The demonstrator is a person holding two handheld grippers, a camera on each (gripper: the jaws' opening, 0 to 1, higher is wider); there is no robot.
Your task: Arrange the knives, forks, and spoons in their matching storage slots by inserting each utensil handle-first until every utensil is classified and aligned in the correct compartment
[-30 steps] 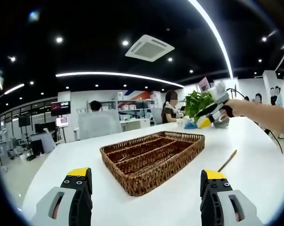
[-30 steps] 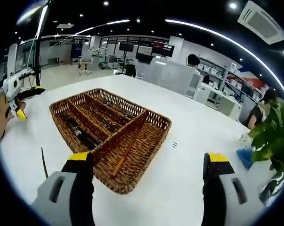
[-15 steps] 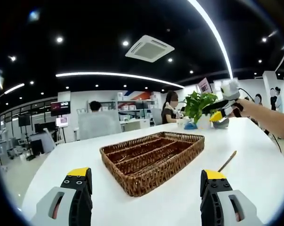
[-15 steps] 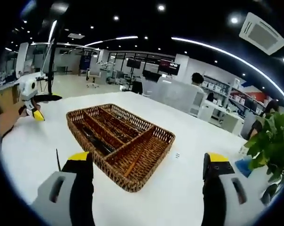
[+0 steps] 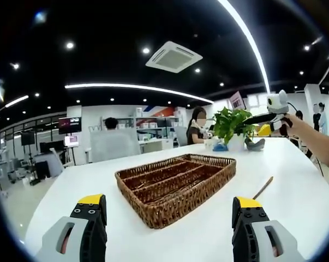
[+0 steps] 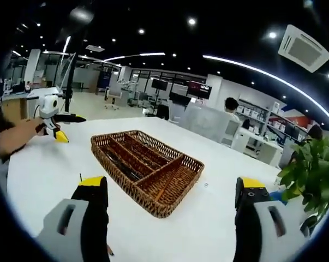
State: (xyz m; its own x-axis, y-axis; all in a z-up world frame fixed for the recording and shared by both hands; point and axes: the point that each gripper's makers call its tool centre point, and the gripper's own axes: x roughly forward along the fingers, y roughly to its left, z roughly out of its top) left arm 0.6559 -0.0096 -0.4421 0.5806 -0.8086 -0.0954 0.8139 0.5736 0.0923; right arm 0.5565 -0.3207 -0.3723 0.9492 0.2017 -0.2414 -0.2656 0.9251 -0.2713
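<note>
holding both tongs, left gripper [image 5: 169,229] and right gripper [image 6: 169,218], apart and empty above the basket [image 5: 176,184], i might miss the thin stick [image 5: 263,187] and knock it away.

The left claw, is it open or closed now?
Open: the left claw has its two jaws wide apart, nothing between them, with the basket ahead.

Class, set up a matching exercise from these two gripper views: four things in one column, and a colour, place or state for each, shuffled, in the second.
Things:
1. woven brown wicker tray
2. thin wooden stick
3. leafy green potted plant
4. left gripper

Descriptions:
A. jaws apart, holding nothing
B. lying bare on the white table, beside the tray
C. standing at the table's far edge
D. split into long compartments by dividers

Pairs: 1-D, 2-B, 3-C, 4-A
</note>
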